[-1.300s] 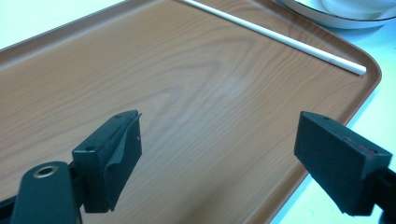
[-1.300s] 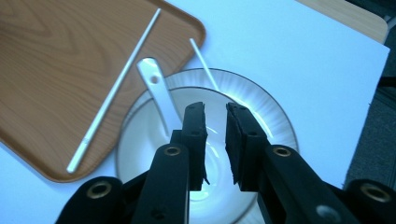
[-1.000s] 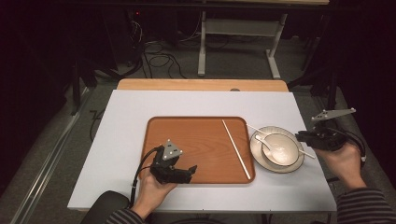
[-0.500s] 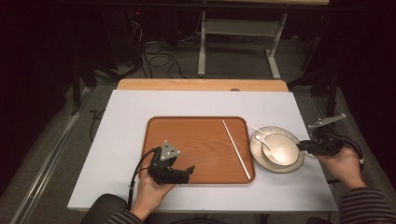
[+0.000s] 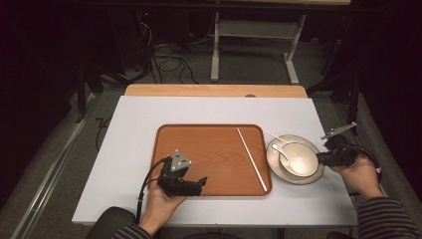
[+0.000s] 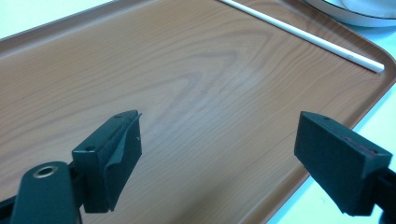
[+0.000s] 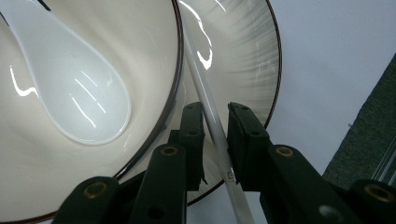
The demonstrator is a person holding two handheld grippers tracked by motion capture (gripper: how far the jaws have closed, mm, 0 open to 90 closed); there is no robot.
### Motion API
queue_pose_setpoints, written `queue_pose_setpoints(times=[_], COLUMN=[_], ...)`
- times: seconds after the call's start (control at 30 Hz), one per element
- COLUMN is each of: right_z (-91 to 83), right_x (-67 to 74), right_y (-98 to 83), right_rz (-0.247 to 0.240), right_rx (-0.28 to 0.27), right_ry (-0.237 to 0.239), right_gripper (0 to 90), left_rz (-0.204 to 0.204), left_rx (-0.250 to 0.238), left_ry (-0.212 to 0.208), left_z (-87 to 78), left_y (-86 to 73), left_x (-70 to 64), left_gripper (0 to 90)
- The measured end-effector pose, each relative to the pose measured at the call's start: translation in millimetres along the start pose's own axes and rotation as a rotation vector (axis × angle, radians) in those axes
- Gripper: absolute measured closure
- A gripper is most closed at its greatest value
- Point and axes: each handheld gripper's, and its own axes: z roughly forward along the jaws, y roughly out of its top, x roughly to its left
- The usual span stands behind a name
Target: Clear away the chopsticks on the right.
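My right gripper [image 7: 215, 122] has its black jaws closed around a thin white chopstick [image 7: 205, 100] that lies across the rim of the round cream plate [image 7: 243, 51], beside the cream bowl [image 7: 93, 56] holding a white ceramic spoon [image 7: 74, 93]. My left gripper [image 6: 219, 154] hovers spread wide over the near edge of the brown wood-grain tray [image 6: 187, 93]. A second white chopstick [image 6: 303, 35] rests on that tray's right side, seemingly flat.
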Motion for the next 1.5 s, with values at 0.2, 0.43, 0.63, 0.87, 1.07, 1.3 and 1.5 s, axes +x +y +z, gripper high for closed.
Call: queue_pose_setpoints(times=[0.2, 0.43, 0.63, 0.87, 1.07, 1.3, 1.5], right_z=[2.4, 1.8, -10.0, -48.9, -77.6, -81.0, -66.7], right_x=[-0.4, 0.2, 4.5, 23.8, 70.4, 110.2, 138.7], right_y=[2.1, 0.5, -2.0, -0.3, 10.2, 19.4, 27.5], right_rz=[-0.005, 0.002, 0.028, 0.039, -0.025, -0.057, -0.063], right_rx=[0.011, -0.004, -0.041, -0.134, -0.189, -0.174, -0.147], right_ry=[-0.004, -0.016, -0.030, -0.072, -0.063, -0.038, 0.002], right_gripper=[84.0, 85.9, 86.0, 86.1, 86.0, 86.0, 85.9], left_rz=[0.001, 0.004, 0.008, 0.032, 0.047, 0.062, 0.061], left_rx=[-0.001, 0.000, 0.000, 0.005, 0.005, 0.008, 0.004], left_ry=[-0.001, -0.004, -0.015, -0.039, -0.058, -0.068, -0.071], left_z=[-0.3, 0.1, 0.8, 5.8, 11.0, 14.3, 14.4], left_y=[0.1, 0.1, 1.6, 6.0, 10.2, 14.0, 15.6], left_x=[0.2, -0.3, 0.2, -3.0, -5.1, -7.0, -6.5], left_gripper=[15.5, 15.5, 15.6, 15.6, 15.7, 15.7, 15.7])
